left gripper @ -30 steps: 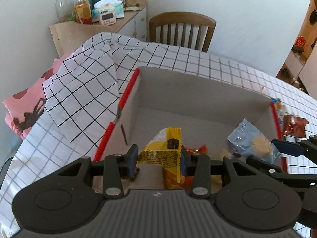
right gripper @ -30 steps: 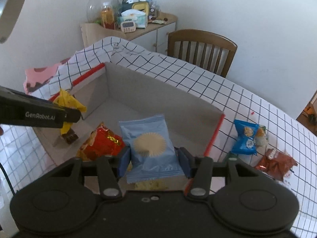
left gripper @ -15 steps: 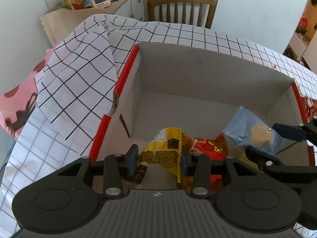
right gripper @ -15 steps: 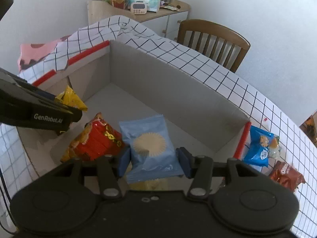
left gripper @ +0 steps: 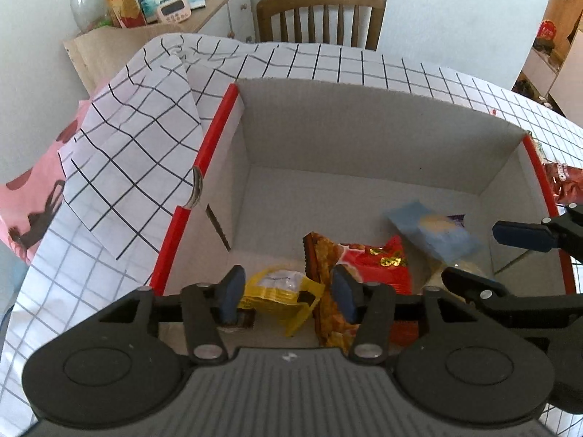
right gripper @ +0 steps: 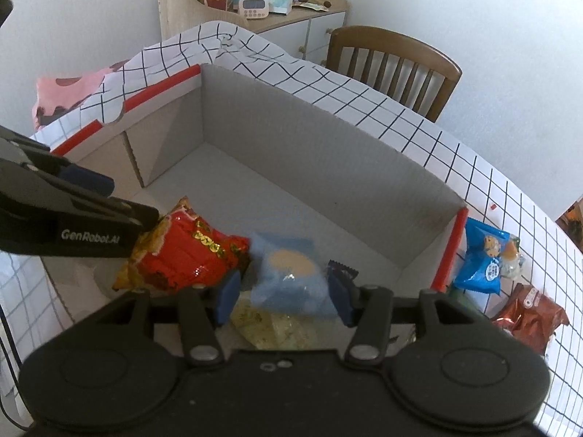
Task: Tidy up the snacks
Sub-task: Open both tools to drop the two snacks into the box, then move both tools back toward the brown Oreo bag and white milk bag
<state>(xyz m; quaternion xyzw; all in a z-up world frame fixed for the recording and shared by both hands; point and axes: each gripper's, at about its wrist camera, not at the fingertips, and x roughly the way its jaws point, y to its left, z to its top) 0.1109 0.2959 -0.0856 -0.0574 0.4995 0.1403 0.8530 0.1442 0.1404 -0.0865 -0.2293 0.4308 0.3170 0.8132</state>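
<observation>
A grey cardboard box (left gripper: 364, 116) with red rim strips stands on the checked tablecloth. My left gripper (left gripper: 286, 296) is open above a yellow snack packet (left gripper: 278, 289) that lies on the box floor. My right gripper (right gripper: 284, 295) is open; a light blue cracker packet (right gripper: 288, 276) is blurred between and below its fingers, inside the box. It also shows in the left wrist view (left gripper: 433, 231). A red snack bag (right gripper: 189, 251) lies in the box beside them.
A blue cookie packet (right gripper: 481, 258) and a brown-red packet (right gripper: 528, 315) lie on the cloth right of the box. A wooden chair (right gripper: 393, 62) and a cluttered cabinet (right gripper: 255, 11) stand behind the table. The cloth is bunched at the box's left (left gripper: 145, 123).
Both grippers have opened. The yellow packet has dropped to the box floor and the light blue packet has dropped from the right gripper into the box.
</observation>
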